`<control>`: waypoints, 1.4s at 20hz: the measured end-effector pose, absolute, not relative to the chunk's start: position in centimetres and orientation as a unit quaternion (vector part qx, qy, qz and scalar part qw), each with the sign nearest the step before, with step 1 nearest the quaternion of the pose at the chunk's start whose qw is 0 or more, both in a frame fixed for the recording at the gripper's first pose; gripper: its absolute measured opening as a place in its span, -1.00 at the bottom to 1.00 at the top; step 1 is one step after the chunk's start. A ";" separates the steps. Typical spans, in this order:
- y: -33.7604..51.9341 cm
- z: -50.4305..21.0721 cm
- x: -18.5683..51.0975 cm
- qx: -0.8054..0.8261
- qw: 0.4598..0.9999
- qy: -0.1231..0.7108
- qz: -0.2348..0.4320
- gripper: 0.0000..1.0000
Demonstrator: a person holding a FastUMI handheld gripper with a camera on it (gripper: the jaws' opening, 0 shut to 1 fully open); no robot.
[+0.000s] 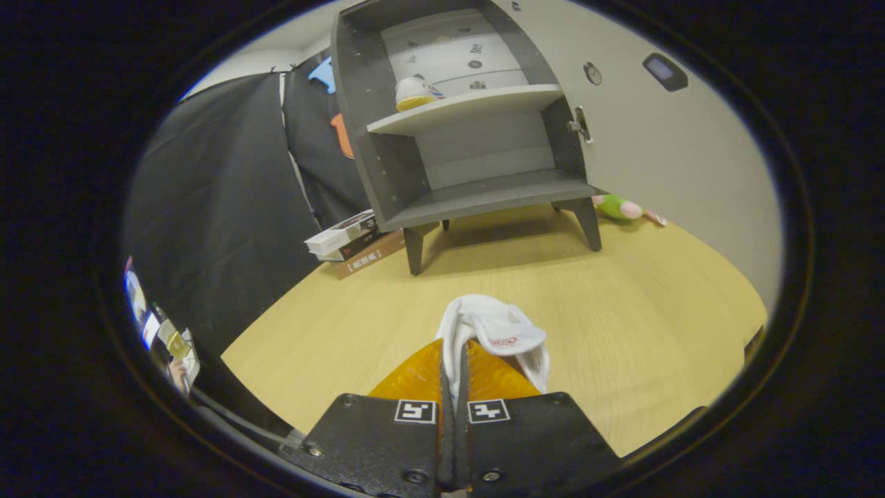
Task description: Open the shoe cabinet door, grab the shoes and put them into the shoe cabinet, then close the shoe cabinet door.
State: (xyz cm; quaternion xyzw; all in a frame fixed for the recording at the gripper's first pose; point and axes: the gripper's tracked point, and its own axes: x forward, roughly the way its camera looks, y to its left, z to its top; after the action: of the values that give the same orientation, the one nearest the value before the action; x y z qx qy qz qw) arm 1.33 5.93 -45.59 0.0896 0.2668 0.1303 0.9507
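Between the two fingers of the gripper [454, 377], a small white shoe [496, 339] is being pinched: the fingers are drawn nearly together, and the shoe's rim is being pressed from both sides. The shoe is being held above the wooden table [622, 318], its long axis running forward and slightly to the right of the fingers, away from the camera; which end is the toe cannot be told. Beyond the shoe, the shoe cabinet [470, 124] is being shown standing on short legs on the table, its door [664, 145] swung fully open to the right. On the cabinet's upper shelf, another shoe [413, 93] with a yellowish sole is being kept. Beside the cabinet's left leg, a stack of boxes [352, 242] is being rested on the table. Behind the right leg, a green plush toy [619, 207] is lying.
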 end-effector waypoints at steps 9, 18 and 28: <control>5.0 -34.0 1.5 0.059 0.967 0.197 0.149 -0.93; 4.7 -20.0 4.5 0.032 0.983 0.105 0.150 -0.92; 5.2 -10.1 16.7 0.018 0.990 0.082 0.115 -0.93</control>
State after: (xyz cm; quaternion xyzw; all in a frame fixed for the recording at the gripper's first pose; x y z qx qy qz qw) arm 16.66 5.20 -10.13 0.0183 0.0821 0.1147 0.9898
